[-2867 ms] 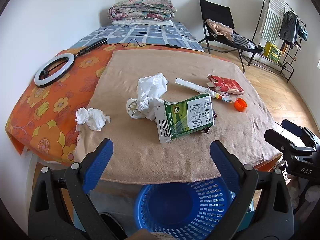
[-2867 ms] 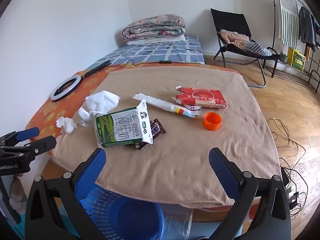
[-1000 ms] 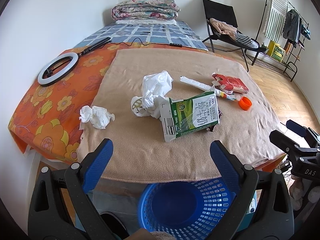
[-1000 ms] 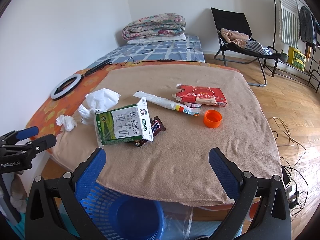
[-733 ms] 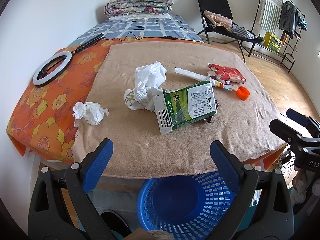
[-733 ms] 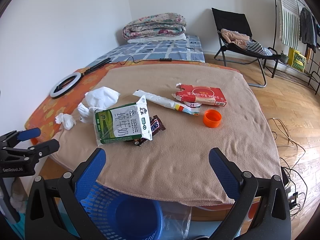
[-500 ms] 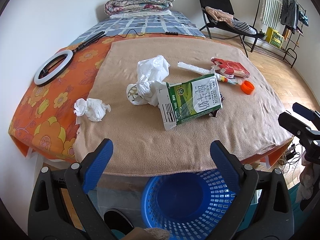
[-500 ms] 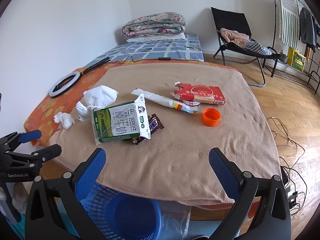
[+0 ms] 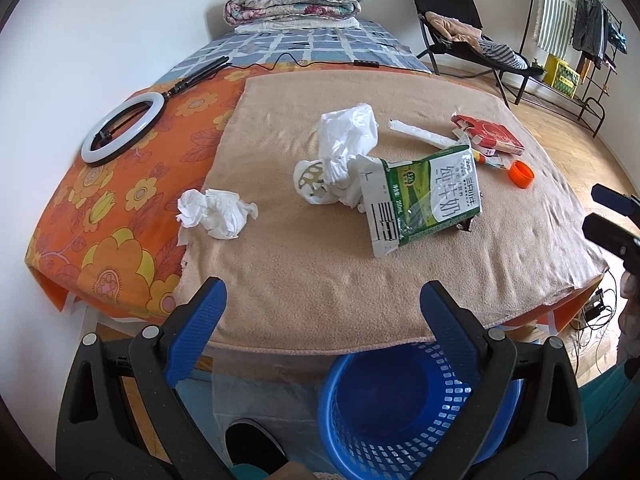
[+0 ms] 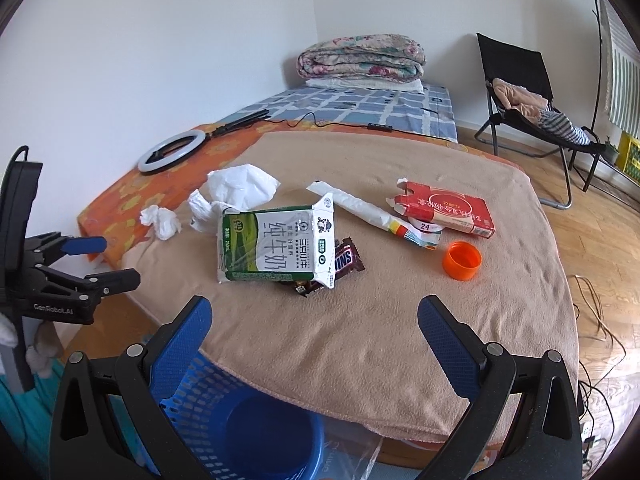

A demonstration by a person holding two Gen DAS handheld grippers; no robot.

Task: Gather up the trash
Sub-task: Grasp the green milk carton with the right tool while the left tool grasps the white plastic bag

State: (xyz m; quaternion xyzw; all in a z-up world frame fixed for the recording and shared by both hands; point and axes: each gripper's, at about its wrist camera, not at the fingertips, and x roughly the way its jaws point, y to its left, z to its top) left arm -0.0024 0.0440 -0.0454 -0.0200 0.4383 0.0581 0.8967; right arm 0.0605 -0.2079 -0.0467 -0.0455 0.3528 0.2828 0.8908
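A bed with an orange flowered sheet (image 9: pixel 100 208) carries a tan fleece blanket (image 9: pixel 320 272) spread over its near end, and all the trash lies on that blanket. At the far end, on the blue checked cover, sits a folded floral quilt (image 10: pixel 360 56); a black folding chair (image 10: pixel 516 68) with clothes on it stands on the wood floor beyond the bed's right side. Below the near edge of the blanket stands a blue plastic laundry-style basket (image 9: pixel 420 412), partly tucked under the overhang. A white ring light (image 9: pixel 122 128) lies on the orange sheet near the wall. Near the middle of the blanket lies a flattened green and white milk carton (image 10: pixel 276 248), resting on top of a brown Snickers wrapper (image 10: pixel 348 260) that pokes out at its right edge. Touching the carton's left end is a crumpled white plastic bag (image 9: pixel 344 140), and well to the left of that, at the blanket's edge, a wad of white tissue (image 9: pixel 214 212). Right of the carton lie a long white paper wrapper (image 10: pixel 360 208) and a torn red cardboard box (image 10: pixel 444 208), with an orange bottle cap (image 10: pixel 462 260) just beside them, open side up. The left gripper (image 9: pixel 320 320) hangs over the basket and the blanket's near edge, its blue-padded jaws spread wide with nothing between them. The right gripper (image 10: pixel 314 328) hovers above the blanket's near edge, likewise spread wide and holding nothing.
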